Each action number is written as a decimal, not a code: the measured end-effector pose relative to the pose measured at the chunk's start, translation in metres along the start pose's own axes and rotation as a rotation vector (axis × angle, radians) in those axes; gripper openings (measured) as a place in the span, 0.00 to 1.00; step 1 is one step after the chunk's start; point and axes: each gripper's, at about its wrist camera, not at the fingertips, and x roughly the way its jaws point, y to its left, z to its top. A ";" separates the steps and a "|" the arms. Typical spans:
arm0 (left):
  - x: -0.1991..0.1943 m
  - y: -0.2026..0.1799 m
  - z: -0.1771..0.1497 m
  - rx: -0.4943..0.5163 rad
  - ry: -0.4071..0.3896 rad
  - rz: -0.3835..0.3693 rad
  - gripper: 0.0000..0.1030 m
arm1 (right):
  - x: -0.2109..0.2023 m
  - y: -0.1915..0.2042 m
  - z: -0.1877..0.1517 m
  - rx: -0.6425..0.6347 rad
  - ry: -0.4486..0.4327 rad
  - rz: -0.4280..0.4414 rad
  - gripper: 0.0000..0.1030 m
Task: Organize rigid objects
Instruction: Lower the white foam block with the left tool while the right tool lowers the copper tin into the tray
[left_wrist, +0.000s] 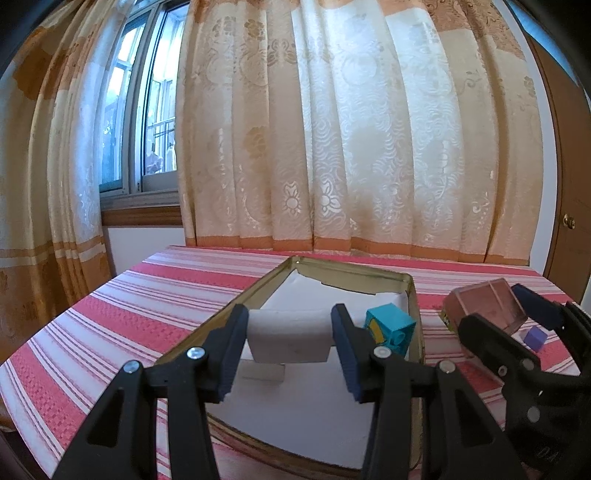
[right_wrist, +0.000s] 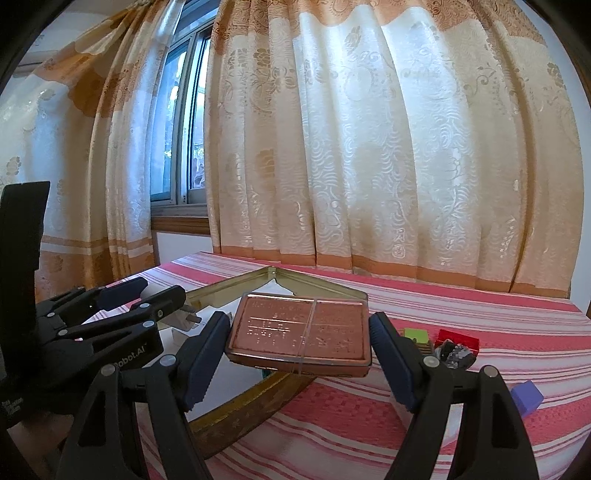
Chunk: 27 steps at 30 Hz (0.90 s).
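Currently | right tool (right_wrist: 299, 350) clenched on pink case (right_wrist: 301, 334), its long axis across my jaws | tin tray (right_wrist: 236, 410) lies just left of and below it | left tool (left_wrist: 288, 332) grasps white block (left_wrist: 288, 339) over that tray | I judge rightward tool places next.

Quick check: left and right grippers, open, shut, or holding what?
Left gripper: shut on a white block, above the tin.
Right gripper: shut on a pink box.
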 end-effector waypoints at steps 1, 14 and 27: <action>0.001 0.001 0.000 0.001 0.005 -0.001 0.45 | 0.000 0.001 0.000 -0.002 0.000 0.002 0.77; 0.006 0.013 0.000 -0.008 0.040 0.001 0.45 | 0.008 0.016 0.001 -0.024 0.012 0.026 0.77; 0.011 0.021 0.000 -0.002 0.050 0.021 0.45 | 0.016 0.029 0.003 -0.045 0.027 0.046 0.77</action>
